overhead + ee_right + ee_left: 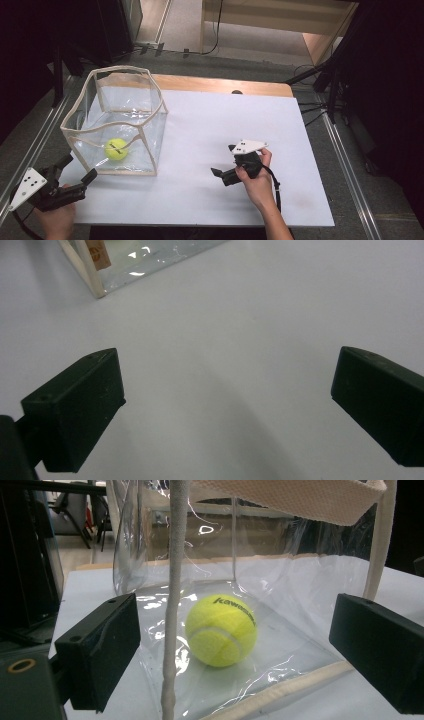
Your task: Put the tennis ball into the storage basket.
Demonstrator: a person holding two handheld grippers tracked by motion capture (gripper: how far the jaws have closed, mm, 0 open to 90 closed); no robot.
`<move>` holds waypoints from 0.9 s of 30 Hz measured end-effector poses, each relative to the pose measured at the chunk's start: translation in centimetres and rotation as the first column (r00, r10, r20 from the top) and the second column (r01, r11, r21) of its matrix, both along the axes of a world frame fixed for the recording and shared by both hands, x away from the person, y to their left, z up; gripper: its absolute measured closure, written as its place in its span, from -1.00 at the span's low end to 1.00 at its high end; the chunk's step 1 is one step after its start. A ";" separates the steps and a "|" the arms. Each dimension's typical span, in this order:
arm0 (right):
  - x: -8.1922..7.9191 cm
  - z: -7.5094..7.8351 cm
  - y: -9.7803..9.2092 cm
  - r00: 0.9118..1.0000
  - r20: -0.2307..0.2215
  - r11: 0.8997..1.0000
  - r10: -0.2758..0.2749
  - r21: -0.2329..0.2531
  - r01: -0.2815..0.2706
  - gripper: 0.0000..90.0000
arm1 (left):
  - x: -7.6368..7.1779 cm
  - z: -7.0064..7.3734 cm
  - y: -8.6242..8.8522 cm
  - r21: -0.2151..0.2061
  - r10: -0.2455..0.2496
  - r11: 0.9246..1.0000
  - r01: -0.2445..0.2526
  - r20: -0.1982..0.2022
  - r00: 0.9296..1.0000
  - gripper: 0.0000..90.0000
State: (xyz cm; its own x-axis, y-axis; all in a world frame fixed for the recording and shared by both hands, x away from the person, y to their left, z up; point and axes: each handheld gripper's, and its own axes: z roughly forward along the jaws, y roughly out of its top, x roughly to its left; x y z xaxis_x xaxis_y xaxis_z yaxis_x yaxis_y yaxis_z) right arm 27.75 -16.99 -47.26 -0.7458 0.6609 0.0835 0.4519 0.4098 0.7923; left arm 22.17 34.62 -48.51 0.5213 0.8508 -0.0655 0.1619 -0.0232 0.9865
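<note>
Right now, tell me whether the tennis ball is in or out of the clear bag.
In: the tennis ball rests on the floor of the clear bag.

The bag (114, 122) stands on the left part of the table (225, 130), and the ball (116, 149) lies inside it, on its bottom, near the front wall. My left gripper (76, 170) is just in front of the bag, at its front left corner. My right gripper (223, 161) is over the table to the right of the bag, well apart from it.
</note>
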 end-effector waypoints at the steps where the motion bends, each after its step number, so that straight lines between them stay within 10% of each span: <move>1: 0.0 0.0 -0.2 1.000 0.006 1.000 -0.003 -0.003 0.003 -1.00 | 0.0 0.0 0.0 0.001 0.000 1.000 0.000 0.000 1.000 -0.86; 27: -2.9 -1.8 -6.6 0.990 0.002 0.989 -0.143 0.034 0.143 -1.00 | -0.1 0.0 -0.1 0.005 0.001 1.000 -0.001 -0.002 1.000 -0.86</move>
